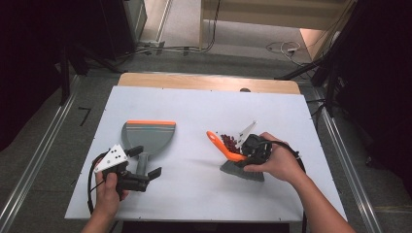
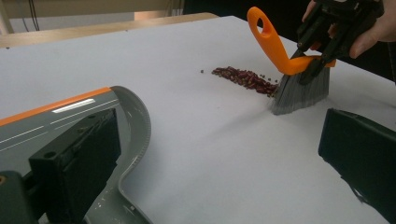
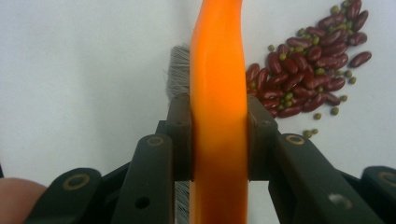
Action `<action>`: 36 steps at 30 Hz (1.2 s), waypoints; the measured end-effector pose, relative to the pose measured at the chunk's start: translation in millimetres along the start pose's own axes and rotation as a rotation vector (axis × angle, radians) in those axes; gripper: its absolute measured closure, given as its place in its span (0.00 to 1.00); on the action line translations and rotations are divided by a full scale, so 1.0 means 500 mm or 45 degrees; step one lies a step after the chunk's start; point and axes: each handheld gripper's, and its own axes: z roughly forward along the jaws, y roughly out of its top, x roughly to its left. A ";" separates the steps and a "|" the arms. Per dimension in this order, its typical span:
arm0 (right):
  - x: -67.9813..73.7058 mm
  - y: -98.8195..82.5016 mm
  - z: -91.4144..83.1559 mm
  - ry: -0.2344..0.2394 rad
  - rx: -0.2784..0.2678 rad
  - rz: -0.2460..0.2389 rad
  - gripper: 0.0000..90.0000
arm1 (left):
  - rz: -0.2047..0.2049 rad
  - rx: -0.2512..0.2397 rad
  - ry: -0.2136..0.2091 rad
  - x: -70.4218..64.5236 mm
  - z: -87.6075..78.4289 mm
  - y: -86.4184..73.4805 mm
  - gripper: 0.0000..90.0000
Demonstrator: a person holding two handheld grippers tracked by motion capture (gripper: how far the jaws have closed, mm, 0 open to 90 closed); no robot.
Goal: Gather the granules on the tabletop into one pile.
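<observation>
Now, tabletop (image 1: 194, 194) white, smooth: beans slide easily. Dustpan (image 1: 147, 136) at left, light rigid plastic; left claw (image 1: 145, 178) open astride its handle, not clamping. Brush (image 2: 299, 79) at right, stiff orange handle pinched by closed right claw (image 3: 219, 140), soft bristles on surface beside beans (image 3: 303, 79): small, loose, prone to scatter.

High view above the table's (image 1: 194, 104) near edge looking forward and down, left gripper view low toward the beans (image 2: 245, 79), right gripper view close above the beans (image 3: 303, 74), shared by all

Bright even overhead light on white table (image 1: 204, 189), dark surrounds, soft shadows, closeups slightly blurry.
</observation>
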 end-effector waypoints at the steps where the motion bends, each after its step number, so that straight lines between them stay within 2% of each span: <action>1: -0.006 0.001 0.001 0.005 -0.003 -0.030 0.75 | 0.000 0.000 0.000 0.000 0.000 0.000 0.00; 10: -0.041 0.017 0.005 -0.003 -0.015 -0.041 0.75 | 0.001 -0.001 0.005 0.000 0.000 0.000 0.00; 12: -0.049 0.020 0.008 0.004 -0.034 -0.065 0.75 | 0.001 -0.003 0.005 -0.001 0.000 0.000 0.00; 13: -0.052 0.022 0.007 0.001 -0.020 -0.065 0.75 | 0.002 -0.003 0.004 -0.001 0.000 0.000 0.00; 19: -0.066 0.029 0.011 0.001 -0.041 -0.052 0.75 | 0.001 0.005 0.003 0.000 0.002 -0.001 0.00; 22: -0.074 0.031 0.012 0.001 -0.056 -0.077 0.75 | -0.002 0.001 0.003 0.001 0.001 -0.001 0.00; 28: -0.089 0.038 0.013 -0.018 -0.069 -0.086 0.75 | 0.001 0.006 0.002 0.001 0.002 -0.002 0.00; 29: -0.093 0.040 0.014 -0.018 -0.075 -0.106 0.75 | 0.001 0.007 0.002 0.001 0.002 -0.002 0.00; 30: -0.093 0.042 0.015 -0.017 -0.071 -0.092 0.75 | 0.000 0.006 0.002 0.001 0.003 -0.002 0.00; 32: -0.099 0.044 0.016 -0.023 -0.080 -0.109 0.75 | -0.001 0.004 0.001 0.001 0.003 -0.002 0.00; 36: -0.106 0.048 0.018 -0.029 -0.099 -0.104 0.75 | -0.002 0.007 0.002 0.001 0.002 -0.002 0.00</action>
